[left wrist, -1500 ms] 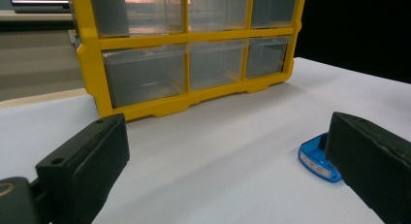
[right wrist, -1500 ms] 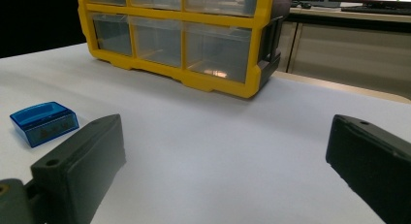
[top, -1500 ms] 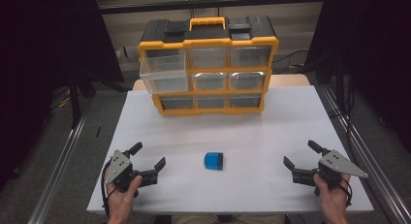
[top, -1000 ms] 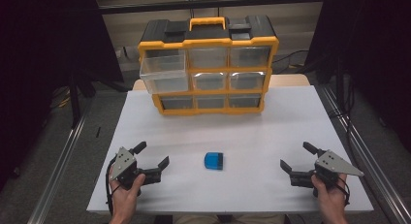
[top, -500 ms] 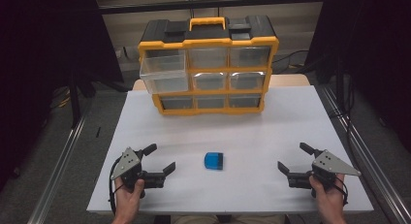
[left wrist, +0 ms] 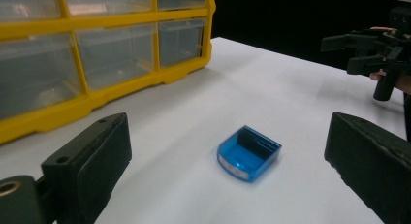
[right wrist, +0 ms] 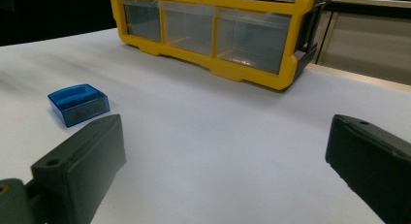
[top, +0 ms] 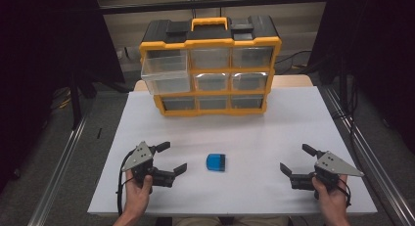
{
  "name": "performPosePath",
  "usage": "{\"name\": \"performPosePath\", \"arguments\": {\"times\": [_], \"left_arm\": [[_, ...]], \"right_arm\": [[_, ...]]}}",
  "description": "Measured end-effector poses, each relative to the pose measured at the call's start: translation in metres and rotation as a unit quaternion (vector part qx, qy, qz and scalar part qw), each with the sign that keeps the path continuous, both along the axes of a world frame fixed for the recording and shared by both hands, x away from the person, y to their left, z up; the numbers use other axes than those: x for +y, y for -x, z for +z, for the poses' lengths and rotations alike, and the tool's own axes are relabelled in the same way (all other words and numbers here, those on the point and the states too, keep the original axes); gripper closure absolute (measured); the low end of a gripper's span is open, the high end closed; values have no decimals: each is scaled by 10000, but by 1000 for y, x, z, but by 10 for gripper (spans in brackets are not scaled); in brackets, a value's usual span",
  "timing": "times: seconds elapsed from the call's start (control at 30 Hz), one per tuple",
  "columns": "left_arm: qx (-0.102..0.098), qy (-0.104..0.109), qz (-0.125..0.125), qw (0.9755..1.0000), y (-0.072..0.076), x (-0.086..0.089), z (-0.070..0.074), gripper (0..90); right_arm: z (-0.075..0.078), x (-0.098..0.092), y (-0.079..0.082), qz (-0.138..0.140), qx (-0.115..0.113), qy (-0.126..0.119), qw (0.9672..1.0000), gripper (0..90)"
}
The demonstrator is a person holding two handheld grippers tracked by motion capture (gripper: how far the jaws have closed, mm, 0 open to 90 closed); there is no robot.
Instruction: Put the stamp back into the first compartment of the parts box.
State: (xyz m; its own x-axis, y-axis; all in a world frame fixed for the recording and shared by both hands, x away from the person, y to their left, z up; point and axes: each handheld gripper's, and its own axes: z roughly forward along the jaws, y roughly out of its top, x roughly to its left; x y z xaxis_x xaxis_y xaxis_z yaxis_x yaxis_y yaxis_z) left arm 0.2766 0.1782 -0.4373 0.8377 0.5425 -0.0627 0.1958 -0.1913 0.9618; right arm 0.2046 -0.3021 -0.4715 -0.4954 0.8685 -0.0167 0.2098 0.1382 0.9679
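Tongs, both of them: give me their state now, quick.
Left tongs: open, holding nothing, aimed at the blue box.
Right tongs: open, holding nothing.

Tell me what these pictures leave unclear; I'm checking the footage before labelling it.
- Drawer contents: the organizer has frosted drawer fronts in the high view, so whatever is inside stays hidden.
- Blue box: its far end is blurred in the left gripper view, and in the right gripper view its front is too dark to read.
- Organizer's upper rows: cut off by the top edge in both gripper views.
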Motion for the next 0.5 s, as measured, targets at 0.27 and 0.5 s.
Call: {"name": "performPosePath", "arguments": {"times": [0.27, 0.5], "left_arm": [[-43, -116, 110, 9999, -12, -11, 1, 27], [6, -373, -181, 9991, -22, -31, 1, 26]], "right_arm": [[-1, 0, -1, -3, 12, 18, 10000, 4], [-1, 0, -1, -1, 30, 1, 10000, 4]]}}
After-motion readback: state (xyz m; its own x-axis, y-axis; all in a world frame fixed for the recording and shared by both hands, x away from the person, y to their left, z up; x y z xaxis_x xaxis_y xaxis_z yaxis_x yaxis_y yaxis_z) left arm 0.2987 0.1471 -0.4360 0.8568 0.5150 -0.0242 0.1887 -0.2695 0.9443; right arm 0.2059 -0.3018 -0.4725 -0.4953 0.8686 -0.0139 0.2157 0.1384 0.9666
